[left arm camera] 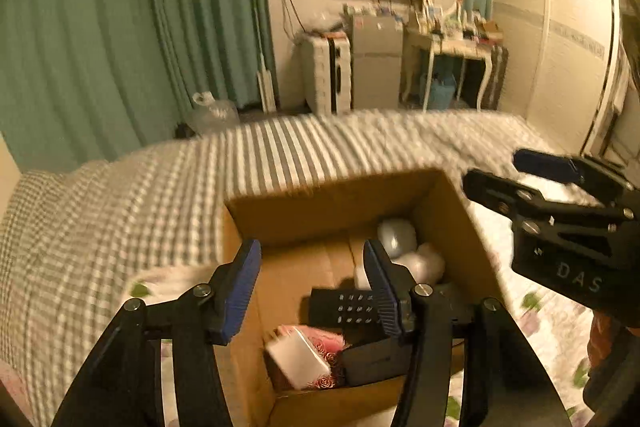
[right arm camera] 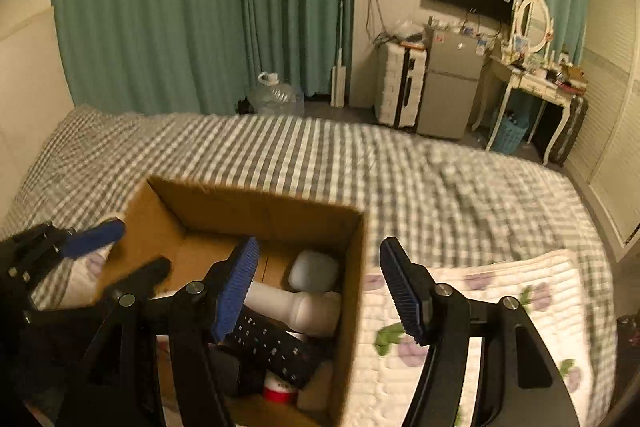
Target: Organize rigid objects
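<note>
Both pairs of jaws stand wide apart and hold nothing. Left gripper [left arm camera: 312, 287] hangs above the near half of the cardboard box [left arm camera: 452, 211]; right gripper [right arm camera: 320, 287] hangs over the box's right wall, one finger inside the opening and one outside it.

Nearest in the box lie a white packet with a red pattern [left arm camera: 300, 355] and a small black case [left arm camera: 372, 359]. Behind them rests a black remote [left arm camera: 344, 307], then a white bottle on its side [right arm camera: 296, 303], and at the far wall a pale rounded case [right arm camera: 314, 271].

Box sits on a quilted floral mat [right arm camera: 500, 295] over a checked bedspread [right arm camera: 400, 163]. Beyond the bed stand a clear water jug [right arm camera: 276, 95], a small grey fridge [right arm camera: 452, 83] and a white dressing table [right arm camera: 532, 83].

Risks, as judged: the straddling right finger could catch the cardboard wall and tip or drag the light box on the soft bedding. Grippers are near each other and could collide over the opening. Loosely stacked contents could shift if nudged. Motion blur limits certainty about exact clearances.
</note>
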Demonstrator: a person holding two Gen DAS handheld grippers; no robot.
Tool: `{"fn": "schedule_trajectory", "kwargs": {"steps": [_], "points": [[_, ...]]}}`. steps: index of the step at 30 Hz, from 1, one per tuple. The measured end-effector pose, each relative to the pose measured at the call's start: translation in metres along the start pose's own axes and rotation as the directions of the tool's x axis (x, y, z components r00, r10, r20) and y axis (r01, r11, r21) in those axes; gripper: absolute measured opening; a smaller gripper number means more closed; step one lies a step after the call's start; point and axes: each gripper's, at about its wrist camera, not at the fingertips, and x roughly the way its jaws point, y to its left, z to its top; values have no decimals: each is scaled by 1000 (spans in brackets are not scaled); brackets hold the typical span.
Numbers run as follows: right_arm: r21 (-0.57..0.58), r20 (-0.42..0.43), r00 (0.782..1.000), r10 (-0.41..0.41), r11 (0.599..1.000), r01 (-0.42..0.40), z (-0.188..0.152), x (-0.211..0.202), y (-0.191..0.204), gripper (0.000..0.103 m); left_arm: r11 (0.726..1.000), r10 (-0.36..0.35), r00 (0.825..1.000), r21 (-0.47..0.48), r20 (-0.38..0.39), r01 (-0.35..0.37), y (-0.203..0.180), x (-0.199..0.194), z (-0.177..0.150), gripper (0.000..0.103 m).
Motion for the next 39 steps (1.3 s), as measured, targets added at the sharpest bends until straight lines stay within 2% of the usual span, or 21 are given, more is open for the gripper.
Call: {"fn": "schedule_trajectory", "kwargs": {"steps": [4,9,10,14,18,21,23,25,28,30,34,39], "points": [[-1,66,998,-24,1000,24,18,-57,-6,69,999,-5,996,-36,88,8,2,-63,26,63],[-8,144,989,-39,999,40,31,-139,-9,72,1000,16,984,-15,180,-14,-9,-137,40,68],[-12,161,986,-40,999,42,31,-154,-9,75,1000,13,979,-10,203,-11,-10,-150,41,70],[-1,219,975,-40,999,41,30,-207,-15,95,1000,21,956,11,293,-25,-20,-205,37,74],[-3,268,963,-26,1000,27,17,-250,-16,103,1000,25,941,4,336,-29,-25,-240,21,75],[-27,312,949,-45,998,56,0,-271,-16,103,999,33,937,-11,348,-31,-28,-250,5,75],[-17,342,938,-59,997,69,-11,-277,-16,103,999,42,940,-39,340,-31,-27,-249,-5,75],[22,350,936,-40,999,35,-25,-276,-21,103,997,53,944,-70,327,-32,-25,-243,-17,75],[66,347,938,-13,998,-10,-46,-261,-27,103,992,116,941,-77,319,-96,-29,-229,-39,75],[44,328,945,-13,999,-2,-54,-247,-25,103,990,138,936,-84,325,-117,-31,-219,-55,75],[44,326,945,-38,999,25,-83,-217,-23,103,987,152,937,-99,316,-127,-32,-187,-90,75],[31,293,955,-45,999,38,-122,-173,-10,103,982,179,939,-105,293,-154,-33,-154,-129,75]]}}
